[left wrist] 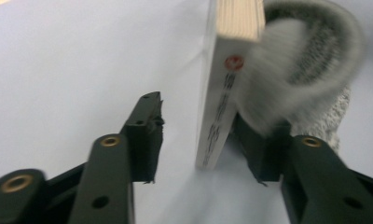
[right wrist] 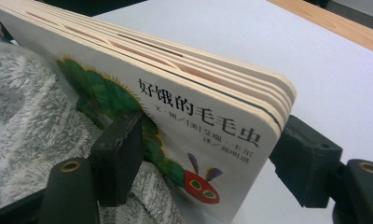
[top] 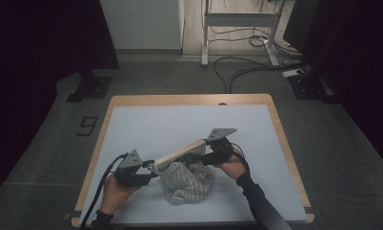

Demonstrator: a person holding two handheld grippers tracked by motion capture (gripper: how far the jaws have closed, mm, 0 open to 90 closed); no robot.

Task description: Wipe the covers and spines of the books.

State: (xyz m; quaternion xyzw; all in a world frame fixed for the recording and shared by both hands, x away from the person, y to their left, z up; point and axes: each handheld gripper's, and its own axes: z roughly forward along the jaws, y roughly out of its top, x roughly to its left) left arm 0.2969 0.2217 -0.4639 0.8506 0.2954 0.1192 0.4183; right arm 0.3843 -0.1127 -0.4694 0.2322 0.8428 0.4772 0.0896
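It looked like a lab: dark curtains [top: 31,57] flanked a white-topped worktop [top: 180,124], with loose cables [top: 242,67] and a metal stand [top: 240,28] on grey carpet [top: 338,143].

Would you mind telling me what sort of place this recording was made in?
Probably a lab or recording studio rather than a home: a bare white-topped table on grey carpet, loose cables trailing across the floor, an equipment frame behind, and dark curtains at the sides.
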